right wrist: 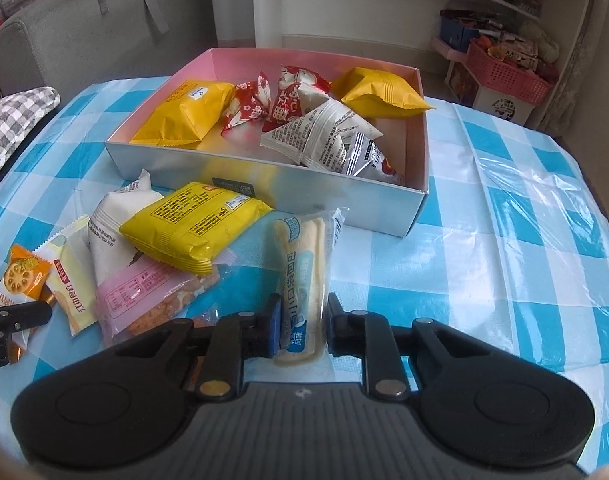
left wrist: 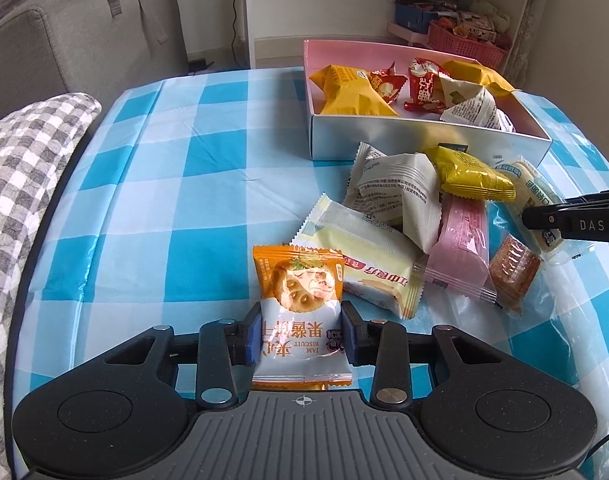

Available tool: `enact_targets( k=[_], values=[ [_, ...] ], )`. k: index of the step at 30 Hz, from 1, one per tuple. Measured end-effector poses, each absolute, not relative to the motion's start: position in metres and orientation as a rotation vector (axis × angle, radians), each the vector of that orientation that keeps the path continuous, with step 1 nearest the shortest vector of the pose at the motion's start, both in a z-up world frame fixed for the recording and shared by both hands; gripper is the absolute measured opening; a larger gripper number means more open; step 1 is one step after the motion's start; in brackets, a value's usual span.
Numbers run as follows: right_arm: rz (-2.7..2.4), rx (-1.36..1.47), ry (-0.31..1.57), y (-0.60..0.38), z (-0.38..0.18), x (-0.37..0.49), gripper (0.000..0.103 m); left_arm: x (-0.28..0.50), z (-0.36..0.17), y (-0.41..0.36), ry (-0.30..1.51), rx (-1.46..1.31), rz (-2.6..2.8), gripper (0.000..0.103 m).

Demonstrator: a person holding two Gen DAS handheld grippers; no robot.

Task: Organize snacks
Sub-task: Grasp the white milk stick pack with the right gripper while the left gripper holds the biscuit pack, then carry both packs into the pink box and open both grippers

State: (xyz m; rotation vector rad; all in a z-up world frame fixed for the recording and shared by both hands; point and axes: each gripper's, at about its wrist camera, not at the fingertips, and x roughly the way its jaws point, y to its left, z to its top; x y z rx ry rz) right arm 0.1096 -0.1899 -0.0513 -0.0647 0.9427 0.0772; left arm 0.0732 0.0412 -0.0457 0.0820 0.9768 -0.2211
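Observation:
My left gripper (left wrist: 301,334) is shut on an orange and white jam biscuit packet (left wrist: 298,304) at the near edge of the snack pile. My right gripper (right wrist: 303,325) is shut on a long clear-wrapped bread packet (right wrist: 303,276) just in front of the box. The pink-lined box (right wrist: 272,178) holds yellow, red and white packets. Loose snacks lie between the grippers: a yellow packet (right wrist: 192,226), a pink packet (right wrist: 144,296), a white packet (left wrist: 400,192) and a pale yellow packet (left wrist: 368,256). The right gripper's arm (left wrist: 576,220) shows at the right edge of the left wrist view.
The table has a blue and white checked plastic cloth (left wrist: 176,184). A grey checked cushion (left wrist: 20,184) lies at the left edge, a grey sofa (left wrist: 84,40) behind it. White shelves with a pink basket (right wrist: 508,76) stand beyond the table.

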Motion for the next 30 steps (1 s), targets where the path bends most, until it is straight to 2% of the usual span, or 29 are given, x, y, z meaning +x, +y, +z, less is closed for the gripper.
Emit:
enact_targets(
  k=[17, 30],
  values=[
    [0.036, 0.065, 0.929, -0.211, -0.036, 0.106, 0.016, 0.073, -0.023, 0.058, 0.946, -0.044, -0.226, 0.035],
    [0.077, 0.248, 0.845, -0.228, -0.004, 0.098, 0.016, 0.073, 0.000, 0.055, 0.872, -0.092, -0.231, 0.035]
  ],
)
